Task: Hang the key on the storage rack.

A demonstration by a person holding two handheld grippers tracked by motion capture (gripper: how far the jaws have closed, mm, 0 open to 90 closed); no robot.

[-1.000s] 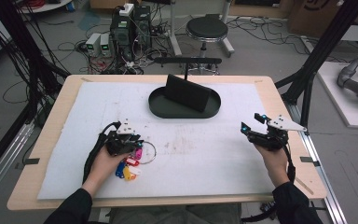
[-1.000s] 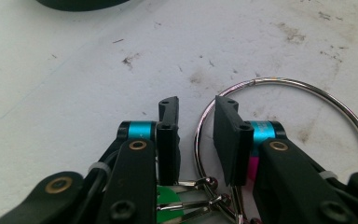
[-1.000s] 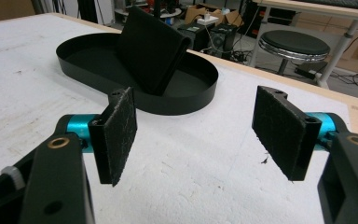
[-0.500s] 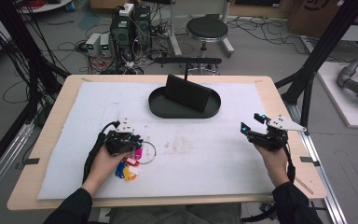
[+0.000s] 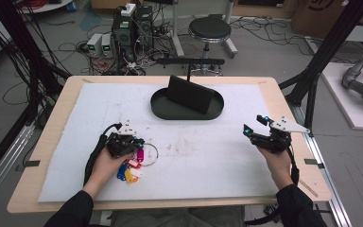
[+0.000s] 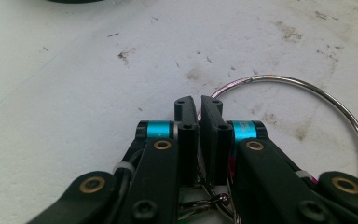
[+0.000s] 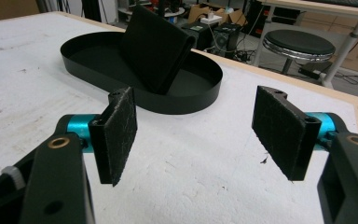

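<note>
Nothing has shifted: your left gripper stays clamped on the key ring, low on the mat for a lift; your right gripper waits spread apart.

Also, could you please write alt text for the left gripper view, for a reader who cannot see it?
The left gripper has its two black jaws closed on a large metal key ring, which lies on a stained white mat. The ring curves out to the right of the jaws, and a small clasp shows below them.
</note>
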